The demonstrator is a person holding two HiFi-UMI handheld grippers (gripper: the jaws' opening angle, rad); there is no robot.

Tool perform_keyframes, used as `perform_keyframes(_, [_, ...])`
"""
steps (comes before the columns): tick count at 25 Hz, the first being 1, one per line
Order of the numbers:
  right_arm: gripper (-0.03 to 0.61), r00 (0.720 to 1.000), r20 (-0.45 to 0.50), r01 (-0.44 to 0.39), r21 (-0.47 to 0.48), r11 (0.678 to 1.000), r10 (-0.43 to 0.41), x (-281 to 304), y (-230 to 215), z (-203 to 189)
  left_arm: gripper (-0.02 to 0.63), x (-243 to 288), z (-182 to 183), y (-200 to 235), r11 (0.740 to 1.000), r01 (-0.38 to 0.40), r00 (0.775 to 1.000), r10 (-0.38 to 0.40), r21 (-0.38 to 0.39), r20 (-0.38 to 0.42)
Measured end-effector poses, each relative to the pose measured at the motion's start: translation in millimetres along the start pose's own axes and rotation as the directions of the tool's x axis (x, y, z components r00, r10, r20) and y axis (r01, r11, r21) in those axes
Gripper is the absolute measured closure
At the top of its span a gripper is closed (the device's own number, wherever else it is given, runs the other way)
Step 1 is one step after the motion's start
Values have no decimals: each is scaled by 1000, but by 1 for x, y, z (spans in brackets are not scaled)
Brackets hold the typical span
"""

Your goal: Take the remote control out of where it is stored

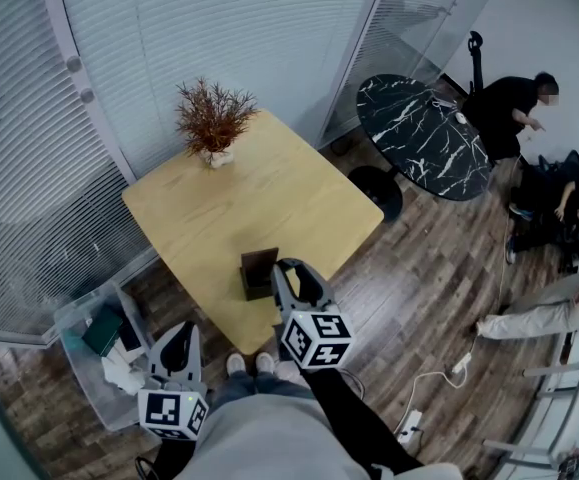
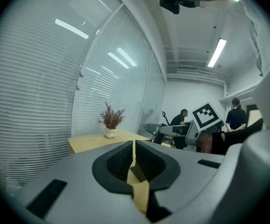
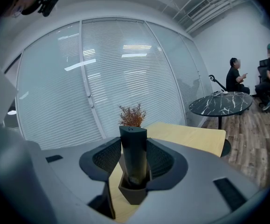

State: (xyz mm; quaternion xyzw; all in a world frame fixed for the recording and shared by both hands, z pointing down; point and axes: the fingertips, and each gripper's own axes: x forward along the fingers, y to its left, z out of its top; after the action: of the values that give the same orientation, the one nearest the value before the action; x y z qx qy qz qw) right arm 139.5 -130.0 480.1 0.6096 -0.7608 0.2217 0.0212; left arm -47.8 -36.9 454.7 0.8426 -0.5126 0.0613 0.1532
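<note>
A dark remote control [image 3: 134, 153] stands upright in a small dark holder [image 3: 134, 192] on the wooden table [image 1: 219, 208]. In the head view the holder [image 1: 257, 268] sits near the table's front edge. My right gripper [image 1: 291, 273] reaches it from the right. In the right gripper view my right gripper [image 3: 134, 141] is open, its pads flanking the remote on both sides, and no squeeze shows. My left gripper [image 1: 177, 340] hangs low at the left, below the table's front corner. In its own view the left gripper [image 2: 134, 146] is shut with nothing in it.
A potted dry plant [image 1: 212, 118] stands at the table's far corner. A round black marble table [image 1: 424, 133] is to the right, with seated people [image 1: 509, 108] beyond it. A clear plastic bin [image 1: 99, 353] sits on the floor at left. A white cable [image 1: 439, 378] lies at right.
</note>
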Motion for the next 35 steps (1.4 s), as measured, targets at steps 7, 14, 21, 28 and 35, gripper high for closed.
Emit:
perform_keyframes(7, [407, 1000, 6, -4, -1, 1000, 4, 0, 2, 2, 591, 0, -1, 1, 1000, 1, 1000, -1, 5, 1])
perform_keyframes(14, [407, 1000, 10, -7, 1, 1000, 7, -2, 2, 4, 591, -2, -1, 0, 1000, -3, 1000, 3, -2, 0])
perform_keyframes(21, [407, 1000, 16, -8, 2, 1000, 8, -2, 3, 6, 591, -2, -2, 0, 1000, -1, 1000, 1, -3, 0])
perform_keyframes(28, [407, 1000, 20, -7, 2, 1000, 7, -3, 2, 9, 591, -1, -1, -2, 1000, 2, 1000, -3, -3, -4])
perform_keyframes(35, [407, 1000, 27, -12, 4, 1000, 12, -3, 4, 12, 591, -1, -2, -3, 1000, 8, 1000, -8, 1, -2])
